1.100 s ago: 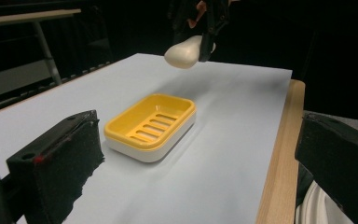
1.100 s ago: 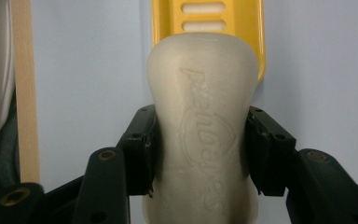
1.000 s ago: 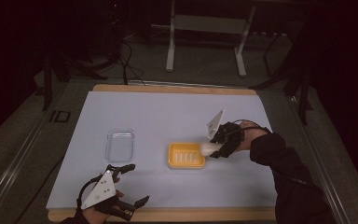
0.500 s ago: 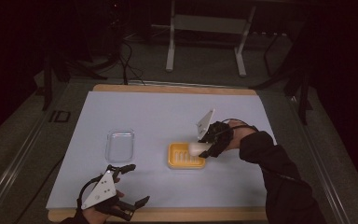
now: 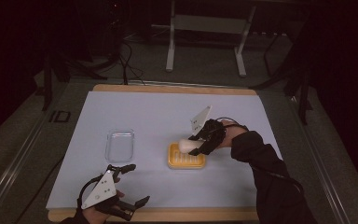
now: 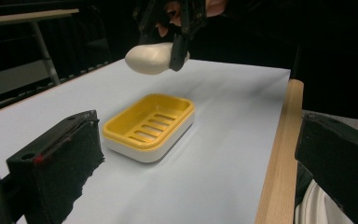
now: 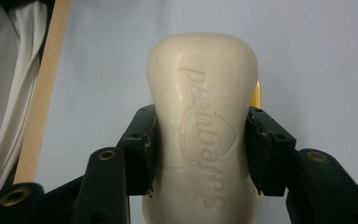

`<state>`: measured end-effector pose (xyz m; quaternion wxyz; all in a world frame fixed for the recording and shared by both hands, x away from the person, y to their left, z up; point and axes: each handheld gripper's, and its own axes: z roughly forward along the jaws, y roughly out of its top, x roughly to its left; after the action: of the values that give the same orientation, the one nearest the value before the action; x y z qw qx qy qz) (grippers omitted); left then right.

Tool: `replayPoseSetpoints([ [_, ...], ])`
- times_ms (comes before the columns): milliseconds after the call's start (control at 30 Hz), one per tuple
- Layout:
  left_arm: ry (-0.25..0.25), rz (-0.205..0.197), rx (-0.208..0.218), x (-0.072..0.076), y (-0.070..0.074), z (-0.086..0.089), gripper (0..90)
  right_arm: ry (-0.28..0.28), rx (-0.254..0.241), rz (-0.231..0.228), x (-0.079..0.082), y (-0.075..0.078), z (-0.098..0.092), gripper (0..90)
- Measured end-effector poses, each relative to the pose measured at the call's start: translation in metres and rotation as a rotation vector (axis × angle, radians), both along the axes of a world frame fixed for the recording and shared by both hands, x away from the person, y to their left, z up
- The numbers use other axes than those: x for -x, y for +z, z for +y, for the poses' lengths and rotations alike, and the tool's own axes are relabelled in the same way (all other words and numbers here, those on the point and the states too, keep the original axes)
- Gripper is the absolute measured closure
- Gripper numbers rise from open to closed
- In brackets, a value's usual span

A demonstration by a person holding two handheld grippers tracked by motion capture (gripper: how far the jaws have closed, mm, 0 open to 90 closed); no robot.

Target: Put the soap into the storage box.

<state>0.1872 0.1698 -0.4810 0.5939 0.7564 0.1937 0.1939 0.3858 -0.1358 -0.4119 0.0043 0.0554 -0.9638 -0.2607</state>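
Your bar of soap (image 7: 203, 126) is off the counter and gripped at its waist by the right claw (image 5: 204, 140), whose jaws press on both of its sides (the stamped lettering faces the camera in the right gripper view). In the high view the soap (image 5: 186, 145) hangs over the far edge of the yellow soap dish (image 5: 186, 157); in the left gripper view the soap (image 6: 150, 58) is clearly above the dish (image 6: 150, 126) with air between them, not yet touching its slotted floor.

So, as I read it, the pick-up is done and the carry is nearly done. What is left for you: bring the soap squarely over the dish, lower it until it rests flat on the slats, then let the jaws go and draw the right claw away. Keep the bar level with the dish's long side as you lower it, or one end may catch the rim.

Your left claw (image 5: 121, 189) sits near the front edge of the counter (image 5: 270, 186), jaws spread with nothing between them, well apart from the dish. The clear plastic tray (image 5: 120, 145) lies to the left of the dish, empty as far as I can tell, and may yet have a part to play (a lid, perhaps).
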Motion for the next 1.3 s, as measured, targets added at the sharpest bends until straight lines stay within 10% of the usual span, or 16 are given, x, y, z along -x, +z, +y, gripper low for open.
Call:
replayPoseSetpoints([
  [533,-0.006,0.001,0.006,0.0,0.0,0.0,0.7,0.034,-0.134,0.012,-0.007,-0.031,0.004,49.5],
  [833,-0.001,0.0,0.013,0.0,0.001,0.001,0.7,0.012,-0.057,-0.05,-0.009,-0.064,0.006,49.4],
  [1300,-0.009,0.003,0.005,0.0,0.0,0.0,0.7,0.007,0.019,0.036,-0.021,-0.088,0.01,48.4],
])
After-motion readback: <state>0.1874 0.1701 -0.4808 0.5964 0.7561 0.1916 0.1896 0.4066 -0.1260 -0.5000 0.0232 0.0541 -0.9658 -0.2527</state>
